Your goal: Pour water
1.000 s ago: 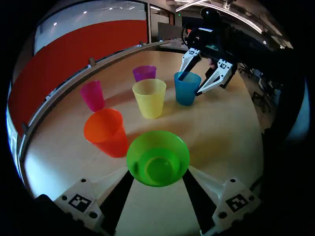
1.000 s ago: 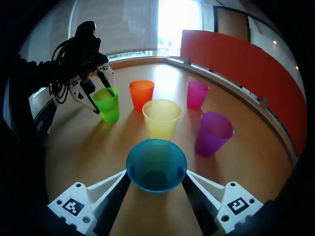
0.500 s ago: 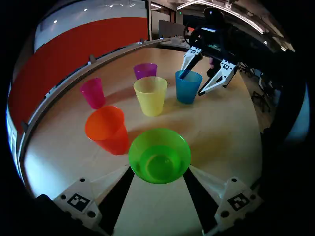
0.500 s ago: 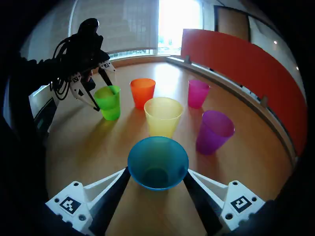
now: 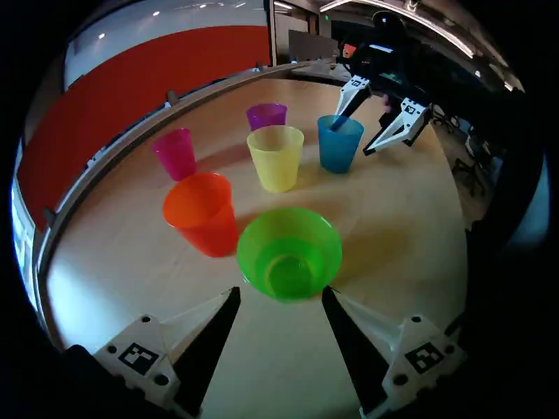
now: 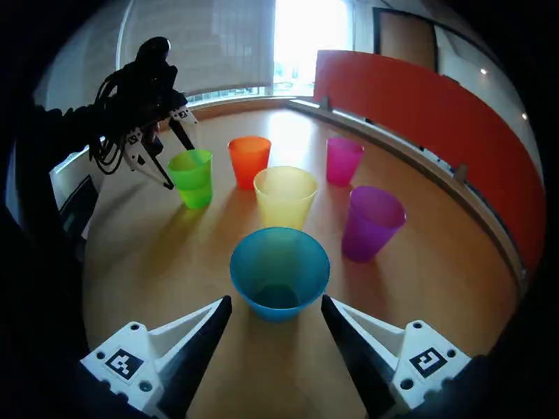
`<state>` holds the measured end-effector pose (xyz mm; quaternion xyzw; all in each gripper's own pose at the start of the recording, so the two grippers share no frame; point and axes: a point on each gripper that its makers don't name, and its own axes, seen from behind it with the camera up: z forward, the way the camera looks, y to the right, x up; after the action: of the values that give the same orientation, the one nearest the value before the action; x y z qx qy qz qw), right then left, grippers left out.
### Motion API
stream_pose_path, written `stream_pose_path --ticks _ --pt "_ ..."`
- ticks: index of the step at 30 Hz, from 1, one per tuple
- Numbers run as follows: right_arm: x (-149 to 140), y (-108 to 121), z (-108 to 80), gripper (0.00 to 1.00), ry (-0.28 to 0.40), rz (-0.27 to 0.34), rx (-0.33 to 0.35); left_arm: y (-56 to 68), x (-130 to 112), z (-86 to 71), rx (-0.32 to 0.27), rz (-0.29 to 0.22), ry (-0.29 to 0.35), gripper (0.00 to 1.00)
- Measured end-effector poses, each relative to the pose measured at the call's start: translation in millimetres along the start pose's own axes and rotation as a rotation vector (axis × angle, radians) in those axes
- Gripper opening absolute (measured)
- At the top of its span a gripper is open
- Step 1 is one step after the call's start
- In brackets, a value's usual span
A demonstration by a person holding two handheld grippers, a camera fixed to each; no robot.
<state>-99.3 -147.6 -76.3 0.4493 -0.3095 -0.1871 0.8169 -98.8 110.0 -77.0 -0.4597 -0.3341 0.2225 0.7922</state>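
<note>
Left gripper view: fingers (image 5: 208, 329) have backed off the green cup (image 5: 289, 253).

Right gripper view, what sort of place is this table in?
Probably an office or meeting room: a large wooden table bordered by a red partition, a bright window with blinds, and long ceiling strip lights in the left gripper view.

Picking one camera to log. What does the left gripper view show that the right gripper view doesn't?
Left gripper view: inside the green cup by the left gripper, the right gripper far off at the blue cup. Right gripper view: inside the blue cup up close, a bright window, the left gripper far off. Shared: six cups, wooden table, red wall.
</note>
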Motion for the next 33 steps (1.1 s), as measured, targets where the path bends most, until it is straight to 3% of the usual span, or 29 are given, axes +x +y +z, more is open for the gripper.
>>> stream_pose_path --ticks 16,33 --pt "-12.3 0.4 -36.1 1.0 0.021 0.037 -0.091 -19.4 -11.9 -37.9 0.124 -0.058 0.047 0.86" --pt "-13.4 -1.1 -65.2 1.0 0.096 0.164 -0.176 -62.6 -12.0 -85.9 0.352 -0.266 0.224 0.86"
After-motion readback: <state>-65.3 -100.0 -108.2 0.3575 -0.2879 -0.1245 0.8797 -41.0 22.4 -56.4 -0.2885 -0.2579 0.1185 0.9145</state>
